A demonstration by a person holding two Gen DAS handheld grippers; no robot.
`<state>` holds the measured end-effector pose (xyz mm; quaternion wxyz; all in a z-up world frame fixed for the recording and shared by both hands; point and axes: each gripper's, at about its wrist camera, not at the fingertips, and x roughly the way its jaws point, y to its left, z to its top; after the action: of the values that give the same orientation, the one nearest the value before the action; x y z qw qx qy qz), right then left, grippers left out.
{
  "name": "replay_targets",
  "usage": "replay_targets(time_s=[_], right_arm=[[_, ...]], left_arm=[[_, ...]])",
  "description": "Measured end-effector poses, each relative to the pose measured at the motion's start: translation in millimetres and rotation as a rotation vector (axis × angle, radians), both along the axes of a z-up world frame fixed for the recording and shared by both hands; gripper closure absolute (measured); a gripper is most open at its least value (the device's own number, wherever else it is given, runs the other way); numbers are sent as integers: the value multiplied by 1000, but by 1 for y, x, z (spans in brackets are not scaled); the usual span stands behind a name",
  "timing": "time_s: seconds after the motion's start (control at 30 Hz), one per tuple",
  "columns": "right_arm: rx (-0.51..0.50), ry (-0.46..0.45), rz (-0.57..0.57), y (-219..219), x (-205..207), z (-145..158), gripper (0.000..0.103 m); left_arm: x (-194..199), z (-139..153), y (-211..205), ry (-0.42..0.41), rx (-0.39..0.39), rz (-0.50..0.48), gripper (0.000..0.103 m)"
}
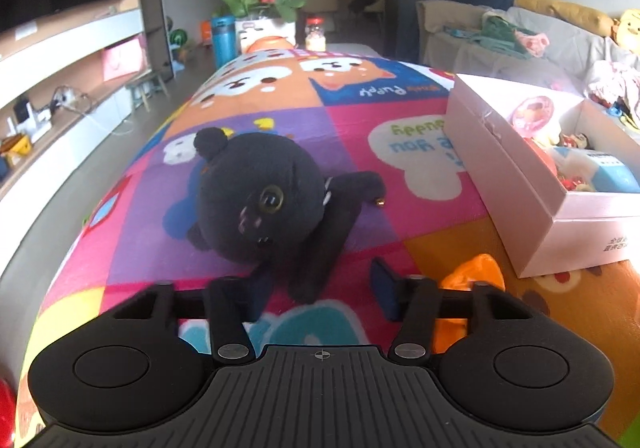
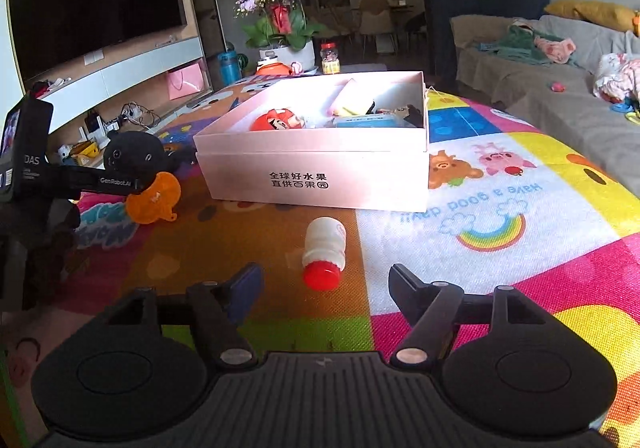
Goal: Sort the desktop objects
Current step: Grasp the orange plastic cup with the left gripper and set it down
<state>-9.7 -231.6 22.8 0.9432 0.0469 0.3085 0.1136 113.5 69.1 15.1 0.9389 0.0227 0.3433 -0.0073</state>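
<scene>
A black plush cat point(image 1: 264, 199) lies on the colourful cartoon mat point(image 1: 360, 127). My left gripper point(image 1: 318, 288) is open, its fingers either side of the plush's lower leg, not closed on it. An orange plastic funnel point(image 1: 472, 276) lies just right of it. A pink open box point(image 1: 532, 183) holding several toys stands to the right. In the right wrist view, a small white bottle with a red cap point(image 2: 324, 252) lies on its side just ahead of my open, empty right gripper point(image 2: 324, 288). The box point(image 2: 316, 171), funnel point(image 2: 154, 197) and plush point(image 2: 132, 155) show there too.
The left gripper's body point(image 2: 40, 175) shows at the left of the right wrist view. A flower pot point(image 2: 286, 47), a blue bottle point(image 2: 229, 67) and a jar point(image 2: 330, 57) stand at the mat's far end. A sofa point(image 2: 540, 87) runs along the right, a TV unit along the left.
</scene>
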Motion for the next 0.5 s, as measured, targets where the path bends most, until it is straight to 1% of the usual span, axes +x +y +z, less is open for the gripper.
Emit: replay_targets(time_s=[0.1, 0.2, 0.33, 0.43, 0.5], right_arm=[[4, 6, -2, 0, 1, -1, 32], [1, 5, -1, 1, 2, -1, 30], [-8, 0, -4, 3, 0, 0, 28], [-15, -2, -8, 4, 0, 0, 27], [-20, -2, -10, 5, 0, 0, 25]], left_arm=[[-8, 3, -5, -13, 14, -19, 78], [-24, 7, -12, -30, 15, -72, 86], [-47, 12, -15, -26, -28, -128, 84], [-62, 16, -18, -45, -57, -152, 76], [-66, 17, -20, -32, -114, -193, 65]])
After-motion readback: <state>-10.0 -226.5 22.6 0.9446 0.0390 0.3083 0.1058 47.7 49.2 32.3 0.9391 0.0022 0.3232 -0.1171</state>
